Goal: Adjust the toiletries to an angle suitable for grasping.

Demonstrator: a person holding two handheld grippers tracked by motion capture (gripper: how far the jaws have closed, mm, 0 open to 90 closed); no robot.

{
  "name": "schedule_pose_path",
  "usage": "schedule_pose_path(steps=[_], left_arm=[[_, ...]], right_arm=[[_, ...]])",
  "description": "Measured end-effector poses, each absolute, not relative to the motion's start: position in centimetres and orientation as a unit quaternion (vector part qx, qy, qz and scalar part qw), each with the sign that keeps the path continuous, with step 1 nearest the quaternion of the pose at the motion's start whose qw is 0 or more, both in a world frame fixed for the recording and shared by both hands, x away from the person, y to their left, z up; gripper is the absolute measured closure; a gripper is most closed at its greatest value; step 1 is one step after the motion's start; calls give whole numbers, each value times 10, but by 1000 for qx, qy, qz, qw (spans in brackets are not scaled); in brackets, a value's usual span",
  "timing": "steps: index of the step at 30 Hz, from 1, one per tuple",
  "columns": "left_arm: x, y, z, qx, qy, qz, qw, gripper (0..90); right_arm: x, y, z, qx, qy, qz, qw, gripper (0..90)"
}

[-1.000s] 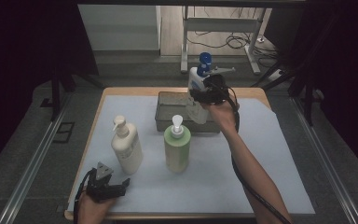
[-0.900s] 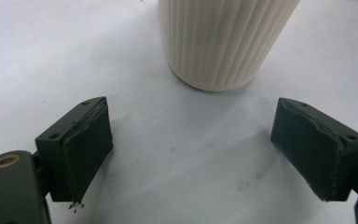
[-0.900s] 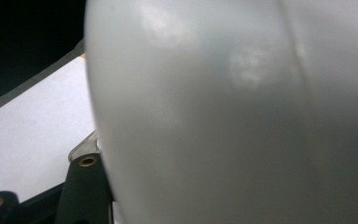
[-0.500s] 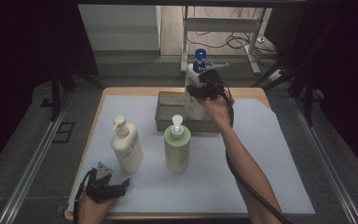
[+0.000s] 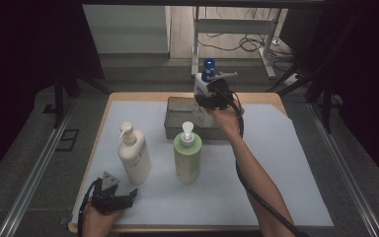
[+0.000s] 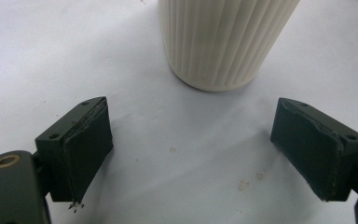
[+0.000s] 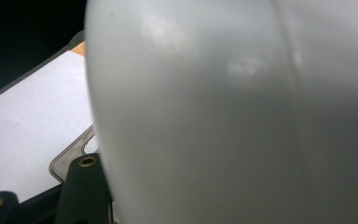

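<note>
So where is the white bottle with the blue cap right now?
In the high view the white bottle with the blue cap is held in the right gripper above the grey tray's far right corner.

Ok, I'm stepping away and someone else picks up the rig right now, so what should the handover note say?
Right tool: shut on the white bottle with the blue cap, held up over the far end of the grey tray.
Left tool: open, holding nothing, low at the near left of the white mat, facing the cream pump bottle.
Green pump bottle stands on the mat just in front of the tray.
Done: blue-capped bottle picked up.
Left: probably set it in the tray; the two pump bottles are untouched.
</note>
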State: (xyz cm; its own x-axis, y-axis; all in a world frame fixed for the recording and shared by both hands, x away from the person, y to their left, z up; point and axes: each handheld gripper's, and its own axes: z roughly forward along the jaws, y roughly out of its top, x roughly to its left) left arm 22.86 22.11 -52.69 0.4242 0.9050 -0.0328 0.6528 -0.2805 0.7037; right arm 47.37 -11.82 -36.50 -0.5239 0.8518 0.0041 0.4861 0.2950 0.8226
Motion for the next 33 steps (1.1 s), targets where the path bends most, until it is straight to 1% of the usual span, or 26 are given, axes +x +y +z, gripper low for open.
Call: schedule_pose_path(steps=[7, 21, 33], left_arm=[[229, 221, -527, 777, 501, 192, 329, 122], [229, 221, -527, 777, 501, 192, 329, 122], [229, 221, -527, 778, 500, 192, 329, 122]], right_arm=[[470, -117, -370, 432, 776, 403, 218, 403], [467, -115, -387, 433, 783, 389, 220, 403], [466, -121, -402, 442, 782, 383, 214, 403]])
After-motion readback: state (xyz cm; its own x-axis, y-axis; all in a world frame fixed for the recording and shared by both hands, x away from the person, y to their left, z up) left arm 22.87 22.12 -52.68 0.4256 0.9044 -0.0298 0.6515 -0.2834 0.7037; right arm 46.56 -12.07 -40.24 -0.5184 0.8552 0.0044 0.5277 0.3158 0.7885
